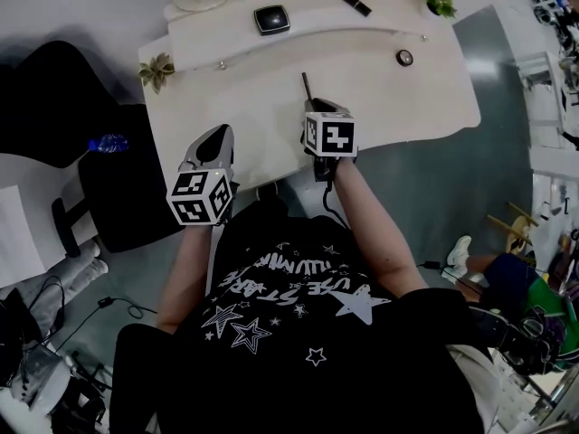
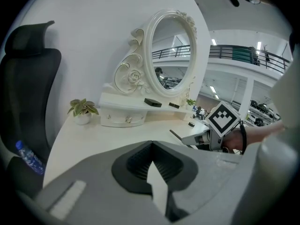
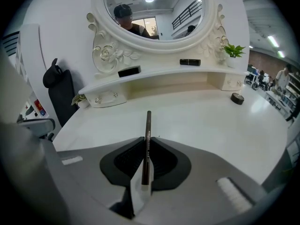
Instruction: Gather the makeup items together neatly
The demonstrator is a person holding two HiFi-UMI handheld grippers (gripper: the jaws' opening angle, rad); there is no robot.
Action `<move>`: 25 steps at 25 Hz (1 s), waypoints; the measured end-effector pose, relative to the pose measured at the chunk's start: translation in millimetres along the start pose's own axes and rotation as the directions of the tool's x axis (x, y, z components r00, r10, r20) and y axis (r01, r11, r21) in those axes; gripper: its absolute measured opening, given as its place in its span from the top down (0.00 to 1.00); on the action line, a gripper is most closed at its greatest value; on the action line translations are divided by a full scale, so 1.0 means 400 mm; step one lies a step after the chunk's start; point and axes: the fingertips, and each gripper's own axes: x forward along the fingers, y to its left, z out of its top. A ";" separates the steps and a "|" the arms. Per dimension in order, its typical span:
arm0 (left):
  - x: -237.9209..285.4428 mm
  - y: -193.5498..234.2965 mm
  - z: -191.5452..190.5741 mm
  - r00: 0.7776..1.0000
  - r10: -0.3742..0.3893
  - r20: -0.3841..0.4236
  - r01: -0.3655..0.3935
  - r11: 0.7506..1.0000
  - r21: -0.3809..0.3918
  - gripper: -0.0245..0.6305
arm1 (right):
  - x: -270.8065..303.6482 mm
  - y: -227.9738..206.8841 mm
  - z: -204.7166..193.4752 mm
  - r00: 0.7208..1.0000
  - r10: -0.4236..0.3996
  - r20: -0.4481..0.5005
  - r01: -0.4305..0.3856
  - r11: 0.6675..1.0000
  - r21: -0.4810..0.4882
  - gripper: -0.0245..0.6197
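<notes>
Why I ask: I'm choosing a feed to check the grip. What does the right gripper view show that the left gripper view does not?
Only the right gripper view looks between the jaws of the right gripper, shut on the brown pencil. Only the left gripper view shows the left gripper, shut with nothing in it, a blue bottle, and the right gripper from outside. Both show the pencil, the white table, and the black compact and lipstick on the shelf.

Dark brown pencil (image 3: 147,146), white table (image 1: 262,93), black compact (image 1: 271,18).
</notes>
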 end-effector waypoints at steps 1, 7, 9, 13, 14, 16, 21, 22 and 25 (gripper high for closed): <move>0.000 0.002 -0.001 1.000 -0.001 -0.002 0.001 1.000 0.000 0.96 | 0.003 0.004 -0.003 1.000 -0.001 -0.004 0.001 1.000 -0.001 0.86; 0.014 0.012 -0.005 1.000 -0.015 -0.014 0.015 1.000 0.007 0.96 | 0.024 0.013 -0.025 0.999 -0.013 -0.030 0.013 1.000 -0.027 0.86; 0.019 0.014 -0.003 1.000 -0.020 -0.014 0.020 1.000 0.009 0.96 | 0.026 0.015 -0.026 0.999 -0.019 -0.031 0.018 0.999 -0.036 0.86; 0.024 0.012 -0.002 0.999 -0.028 -0.016 0.029 1.000 0.008 0.96 | 0.025 0.016 -0.025 0.999 -0.033 -0.035 0.031 0.998 -0.059 0.85; 0.026 0.011 -0.003 0.999 -0.031 -0.017 0.031 0.999 0.008 0.96 | 0.025 0.016 -0.025 0.999 -0.037 -0.038 0.035 0.997 -0.062 0.85; 0.028 0.010 -0.005 0.999 -0.035 -0.020 0.035 0.999 0.009 0.96 | 0.025 0.015 -0.025 0.998 -0.047 -0.042 0.044 0.997 -0.059 0.85; 0.038 0.014 -0.007 0.999 -0.041 -0.022 0.041 0.999 0.011 0.96 | 0.025 0.016 -0.026 0.998 -0.048 -0.049 0.046 0.998 -0.051 0.84; 0.040 0.015 -0.006 0.999 -0.044 -0.022 0.044 0.999 0.011 0.96 | 0.025 0.017 -0.025 0.998 -0.046 -0.046 0.044 0.998 -0.048 0.80; 0.045 0.021 0.002 0.998 -0.052 -0.018 0.052 0.999 0.015 0.96 | 0.022 0.025 -0.013 0.999 -0.035 -0.026 0.034 0.998 -0.046 0.71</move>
